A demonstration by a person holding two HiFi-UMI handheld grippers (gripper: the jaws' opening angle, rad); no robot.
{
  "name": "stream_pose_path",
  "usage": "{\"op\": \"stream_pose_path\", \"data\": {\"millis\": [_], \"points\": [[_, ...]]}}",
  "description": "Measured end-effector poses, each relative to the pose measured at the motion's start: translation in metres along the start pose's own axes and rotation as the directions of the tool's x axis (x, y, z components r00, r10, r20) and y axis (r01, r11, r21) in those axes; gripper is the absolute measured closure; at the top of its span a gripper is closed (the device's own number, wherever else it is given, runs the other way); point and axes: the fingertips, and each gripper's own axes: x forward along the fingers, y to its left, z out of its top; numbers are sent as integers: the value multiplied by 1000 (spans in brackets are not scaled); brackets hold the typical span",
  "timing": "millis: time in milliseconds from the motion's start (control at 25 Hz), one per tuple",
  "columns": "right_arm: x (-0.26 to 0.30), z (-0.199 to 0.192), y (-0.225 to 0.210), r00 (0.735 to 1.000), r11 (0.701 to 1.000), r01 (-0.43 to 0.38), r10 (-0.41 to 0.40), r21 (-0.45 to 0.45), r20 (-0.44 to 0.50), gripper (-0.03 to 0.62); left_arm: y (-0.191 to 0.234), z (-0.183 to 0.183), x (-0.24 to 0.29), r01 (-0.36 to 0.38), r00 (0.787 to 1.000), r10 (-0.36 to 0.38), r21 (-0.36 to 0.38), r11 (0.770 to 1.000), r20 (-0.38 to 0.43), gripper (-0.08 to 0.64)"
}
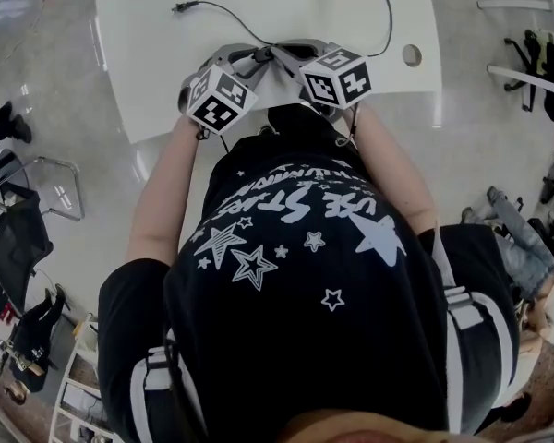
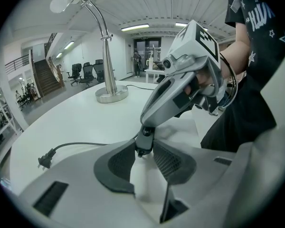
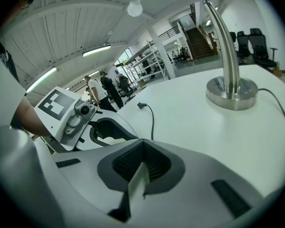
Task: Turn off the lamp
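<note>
- Lamp (image 2: 107,56) stands on its round metal base (image 2: 111,94) at the far side of the white table (image 2: 85,118), well apart from both my grippers. Its bulb (image 2: 61,3) hangs from the bent neck, and I cannot tell whether it is lit.
- Jaws of my left gripper (image 2: 143,147) stand apart and hold nothing. The tip of my right gripper (image 3: 141,145) sits right at their mouth, and I cannot tell whether it touches the pads.
- Jaws of the right gripper are drawn together with nothing between them.
- I can make out no switch on the base, neck or cord (image 2: 85,144). The plug (image 2: 46,159) lies loose on the table, in no socket.
- Risk: the two tips are so close that pulling one away carelessly could knock the other off line.
- Risk: the lamp is tall, with its weight out on the neck. A push high on the stem could rock or tip it.
- Risk: the cord runs past my gripper tips. A jaw dragged through it could snag it and tug the lamp.
- Risk: a closed tip would likely skid on the polished base.
- Containers: no bowl, box or tray shows in any view. The only opening is a round hole (image 1: 412,55) in the table, with nothing through it.
</note>
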Motion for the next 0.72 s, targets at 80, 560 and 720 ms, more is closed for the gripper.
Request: {"op": "stream_pose_path", "data": {"millis": [80, 560, 720], "points": [[1, 1, 1, 1000, 1000, 0, 0, 12, 3, 586, 1, -1, -1, -3, 1000, 3, -5, 1000, 2, 425], [-3, 5, 3, 998, 997, 17, -21, 73, 62, 586, 1, -1, -5, -61, 998, 61, -35, 998, 2, 425], [-12, 10, 7, 994, 995, 13, -24, 98, 109, 586, 3, -6, -10, -87, 996, 88, -50, 995, 12, 423]]}}
